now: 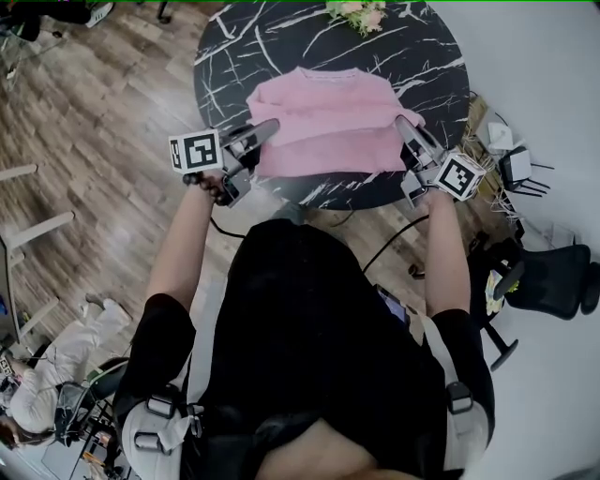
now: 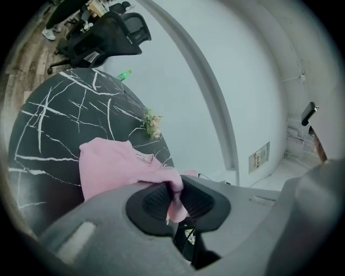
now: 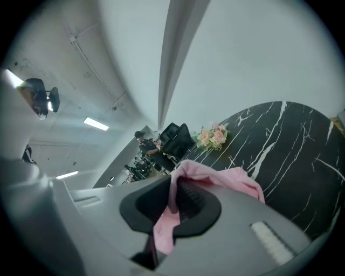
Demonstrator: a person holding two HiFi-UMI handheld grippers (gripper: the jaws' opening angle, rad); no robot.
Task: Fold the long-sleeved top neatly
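A pink long-sleeved top [image 1: 323, 127] lies on the round black marble table [image 1: 234, 66], folded over on itself. My left gripper [image 1: 272, 127] is shut on the top's left edge, and pink cloth [image 2: 173, 186] is pinched between its black pads. At the top's right edge my right gripper [image 1: 401, 122] is shut on the fabric too, with cloth [image 3: 173, 197] hanging from between its pads. Both grippers hold the cloth a little above the table near its front edge.
A small bunch of flowers [image 1: 356, 13] sits at the table's far edge. A green bottle [image 2: 124, 75] lies far off on the table. Black office chairs [image 1: 553, 277] stand on the right and beyond the table. Cables run off the table's near edge.
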